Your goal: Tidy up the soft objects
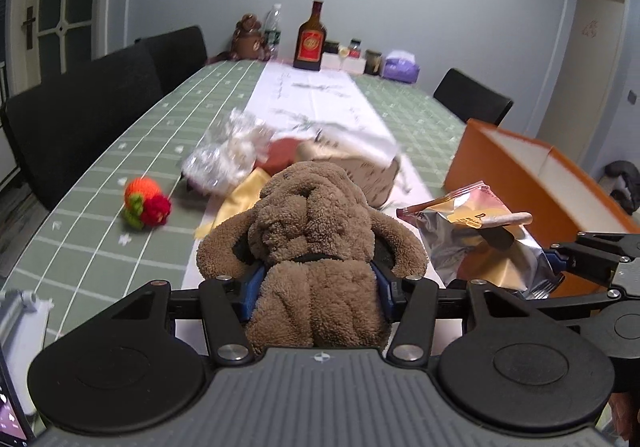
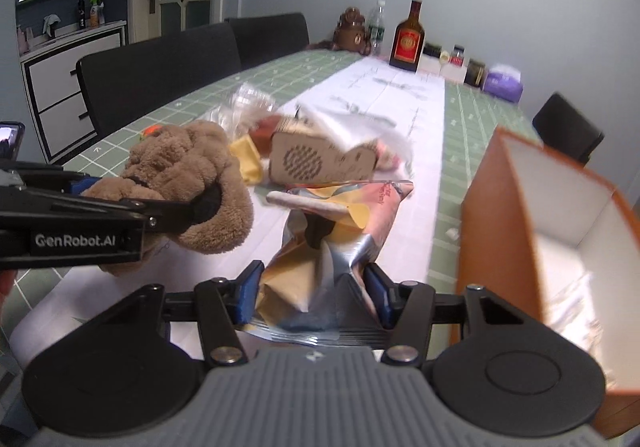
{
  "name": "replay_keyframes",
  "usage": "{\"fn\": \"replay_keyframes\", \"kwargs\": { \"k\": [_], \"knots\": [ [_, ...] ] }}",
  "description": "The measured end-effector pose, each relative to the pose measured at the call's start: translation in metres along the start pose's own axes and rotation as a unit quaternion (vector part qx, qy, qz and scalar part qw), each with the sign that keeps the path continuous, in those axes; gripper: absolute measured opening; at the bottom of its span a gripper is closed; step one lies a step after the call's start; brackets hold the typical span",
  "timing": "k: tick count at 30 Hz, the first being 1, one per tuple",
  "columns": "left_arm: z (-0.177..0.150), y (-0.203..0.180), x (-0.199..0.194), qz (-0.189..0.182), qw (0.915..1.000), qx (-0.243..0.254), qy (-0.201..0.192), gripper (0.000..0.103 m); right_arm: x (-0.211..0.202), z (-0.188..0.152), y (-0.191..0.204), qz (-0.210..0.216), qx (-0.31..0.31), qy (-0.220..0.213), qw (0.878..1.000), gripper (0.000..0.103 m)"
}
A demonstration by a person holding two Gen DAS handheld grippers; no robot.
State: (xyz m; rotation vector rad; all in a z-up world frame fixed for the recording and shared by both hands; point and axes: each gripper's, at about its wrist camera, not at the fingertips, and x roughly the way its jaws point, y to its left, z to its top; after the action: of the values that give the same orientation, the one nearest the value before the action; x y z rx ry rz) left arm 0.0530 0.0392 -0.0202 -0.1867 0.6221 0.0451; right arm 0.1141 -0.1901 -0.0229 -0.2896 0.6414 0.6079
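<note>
Left wrist view: left gripper [image 1: 318, 289], blue pads clamped on a brown plush dog [image 1: 316, 231], lifted off the table [image 1: 100, 183]. Right gripper [image 2: 312, 297], jaws closed on a crumpled foil snack bag [image 2: 340, 231], also raised. Orange box [image 2: 560, 231], open top, white inside, at the table's right edge just beside the bag. Knitted orange-and-red toy [image 1: 146, 205] near the left edge. Brown liquor bottle [image 1: 311, 39] and brown bear figure [image 1: 250, 37] at the far end
</note>
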Motion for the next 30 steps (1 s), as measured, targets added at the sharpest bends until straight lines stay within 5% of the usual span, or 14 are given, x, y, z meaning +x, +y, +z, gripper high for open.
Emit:
{"fn": "replay_keyframes", "kwargs": {
  "k": [7, 16, 30],
  "knots": [
    [0.036, -0.033, -0.006, -0.054, 0.9983, 0.019, -0.007, 0.061, -0.032, 0.023, -0.031, -0.023, -0.026, -0.011, 0.999, 0.054],
    [0.090, -0.092, 0.022, -0.110, 0.9862, 0.109, 0.058, 0.061, -0.055, 0.054, -0.095, -0.035, -0.020, 0.012, 0.999, 0.053],
    [0.133, -0.204, 0.072, -0.138, 0.9376, 0.282, 0.150, 0.061, -0.056, 0.053, -0.189, -0.067, 0.013, 0.070, 0.995, 0.053]
  ]
}}
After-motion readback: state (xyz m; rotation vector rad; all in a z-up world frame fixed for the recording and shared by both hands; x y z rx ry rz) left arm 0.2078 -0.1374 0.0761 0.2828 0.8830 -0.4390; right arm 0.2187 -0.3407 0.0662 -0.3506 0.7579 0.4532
